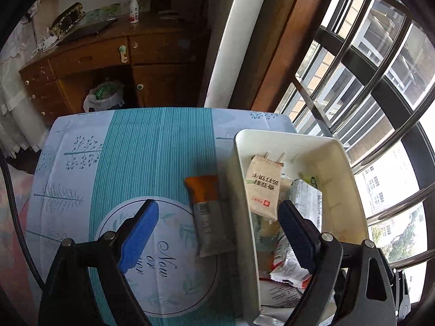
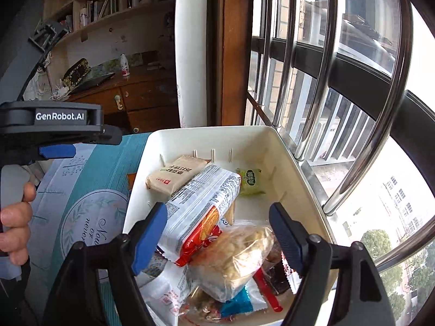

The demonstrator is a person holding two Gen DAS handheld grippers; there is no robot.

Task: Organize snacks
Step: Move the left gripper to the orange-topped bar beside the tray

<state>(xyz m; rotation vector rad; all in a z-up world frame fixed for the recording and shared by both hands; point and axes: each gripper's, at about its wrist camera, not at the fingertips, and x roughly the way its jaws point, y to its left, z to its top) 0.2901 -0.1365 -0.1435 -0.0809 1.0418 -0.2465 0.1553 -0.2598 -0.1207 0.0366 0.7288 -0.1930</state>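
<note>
Both grippers wide open over the worktop, nothing held in either.

Far left, a hand (image 2: 15, 231) grips the handle of the left gripper (image 1: 217, 220), which hangs jaws apart and empty above the teal cloth (image 1: 152, 146) on the worktop. Between its fingers an orange-and-grey snack packet (image 1: 209, 214) lies flat on the cloth, just beside the white bin (image 1: 285, 138). Further right, the bin sits near the window bars (image 2: 312, 81), already piled with snacks: a tan biscuit pack (image 2: 174, 178) leaning at the back, a small green packet (image 2: 250, 181), a red-and-white cracker pack (image 2: 201, 212). The right gripper (image 2: 217, 226) hovers over that pile, jaws spread and empty, above a clear bag of puffs (image 2: 239, 258).
</note>
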